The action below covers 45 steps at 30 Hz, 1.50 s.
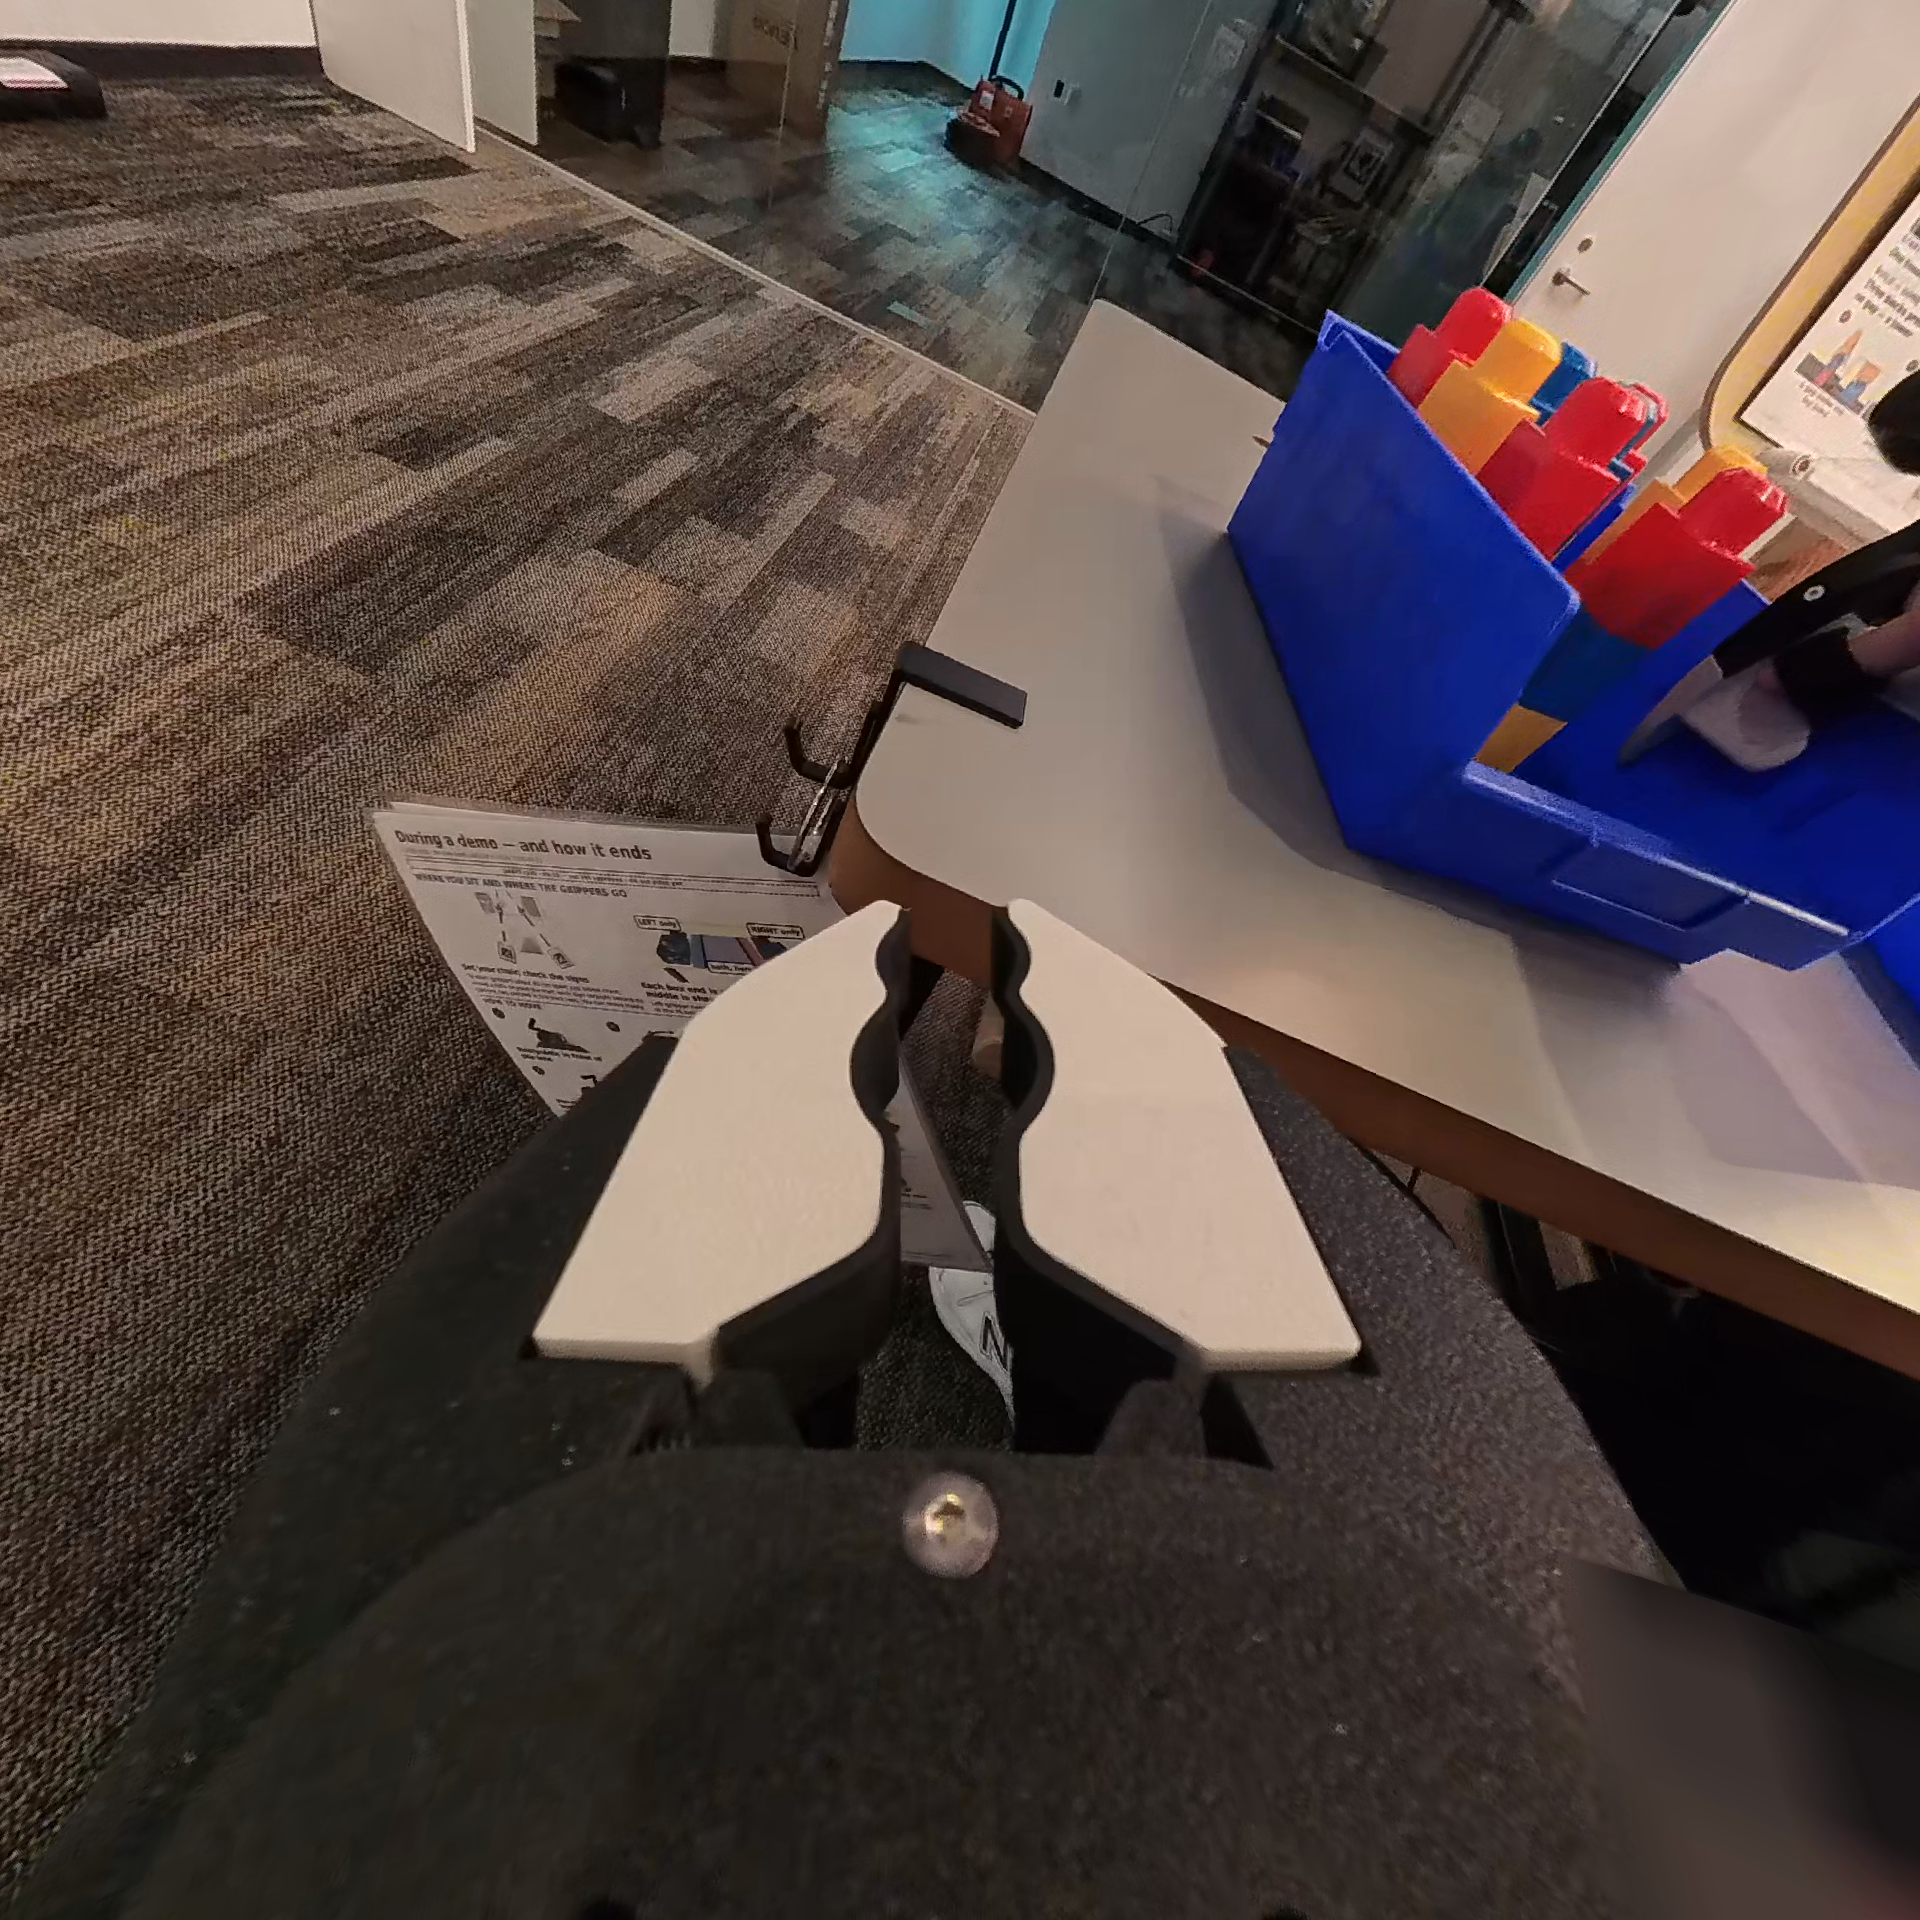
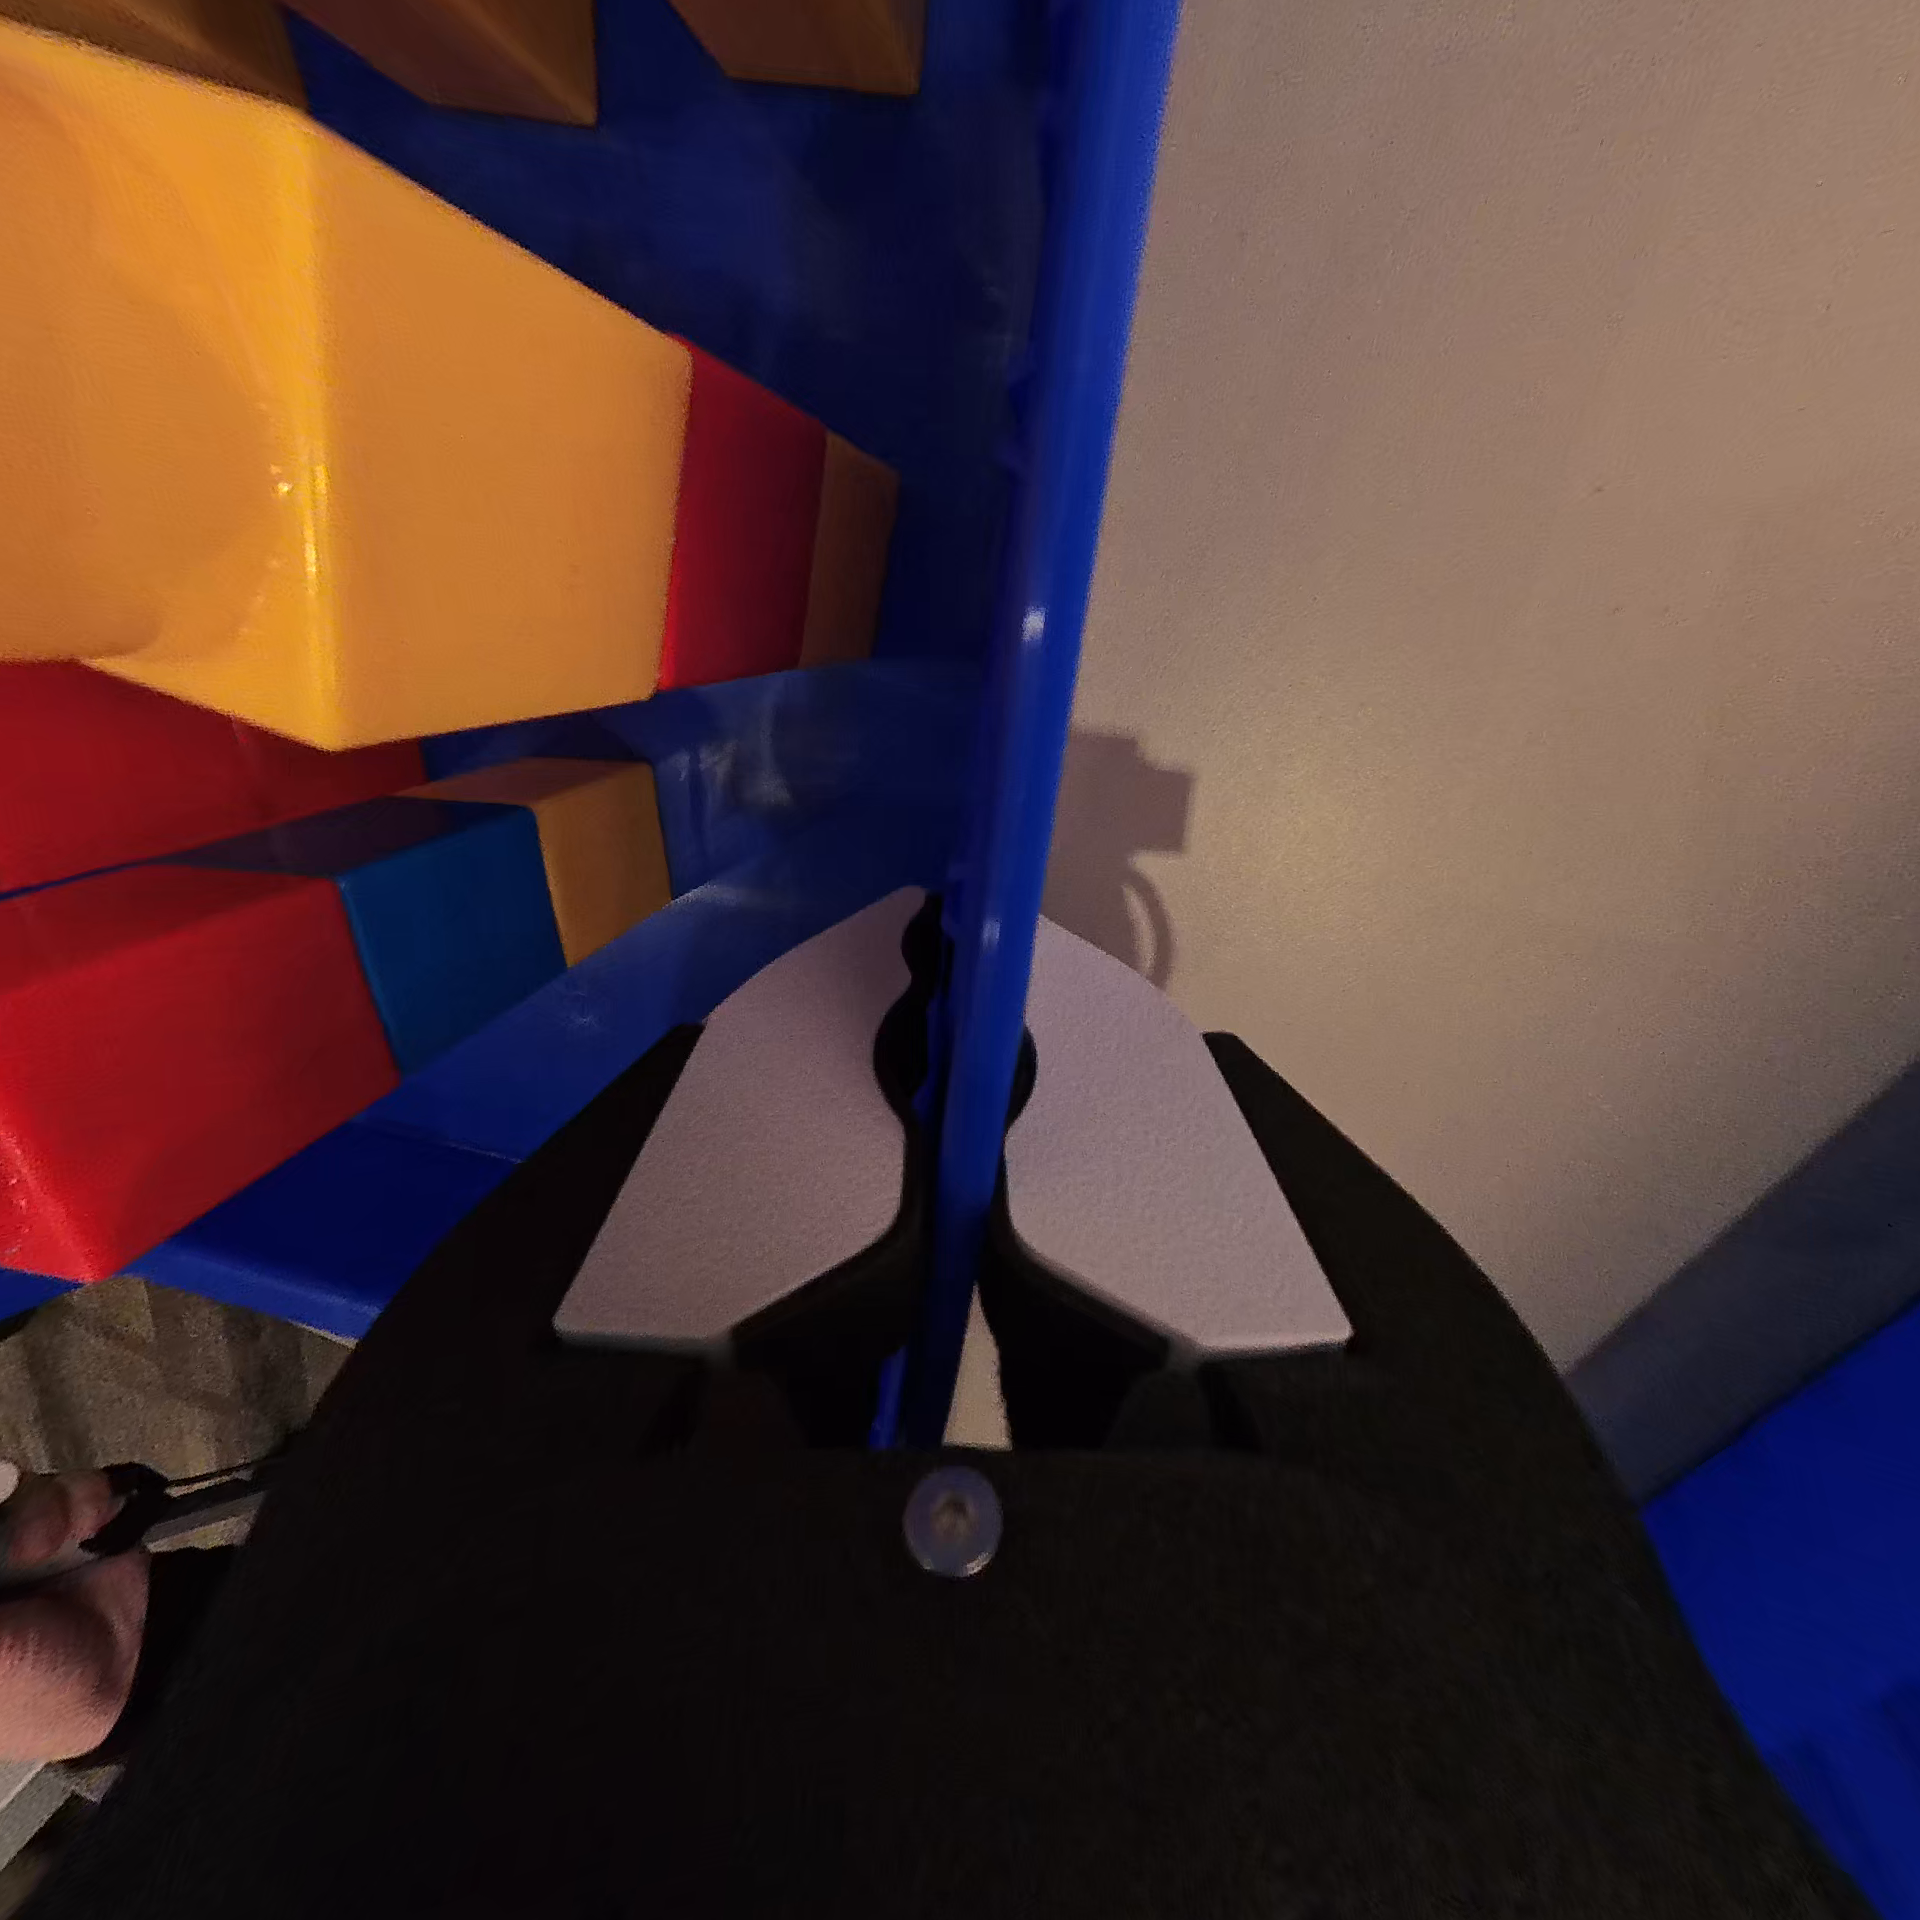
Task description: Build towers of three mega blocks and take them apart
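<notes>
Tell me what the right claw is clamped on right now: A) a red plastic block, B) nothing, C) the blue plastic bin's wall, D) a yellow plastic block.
C: in the right wrist view the right claw has one finger on each side of the blue plastic bin's wall.

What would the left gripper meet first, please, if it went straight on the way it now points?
Probably the printed sheet hanging from the hook at the table edge, or the edge itself; depth is unclear. The left gripper holds nothing.
</notes>
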Motion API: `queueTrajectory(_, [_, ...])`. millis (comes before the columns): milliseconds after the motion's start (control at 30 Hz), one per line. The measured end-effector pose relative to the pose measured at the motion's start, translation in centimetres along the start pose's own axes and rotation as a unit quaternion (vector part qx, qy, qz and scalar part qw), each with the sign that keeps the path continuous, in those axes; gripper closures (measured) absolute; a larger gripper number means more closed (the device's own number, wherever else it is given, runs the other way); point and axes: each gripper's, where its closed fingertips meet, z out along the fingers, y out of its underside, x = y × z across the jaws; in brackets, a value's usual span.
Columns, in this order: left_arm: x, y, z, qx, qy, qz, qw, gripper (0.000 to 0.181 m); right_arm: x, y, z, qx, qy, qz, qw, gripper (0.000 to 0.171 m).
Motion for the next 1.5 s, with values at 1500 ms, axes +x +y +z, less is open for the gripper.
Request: queueTrajectory(1500, [17.0, -1.5, 21.1, -0.425, -0.04, 0.231, 0.874, 0.143, 2.0, 2.2, -12.3, 0.169, -0.189, -0.15, 0.956, 0.133])
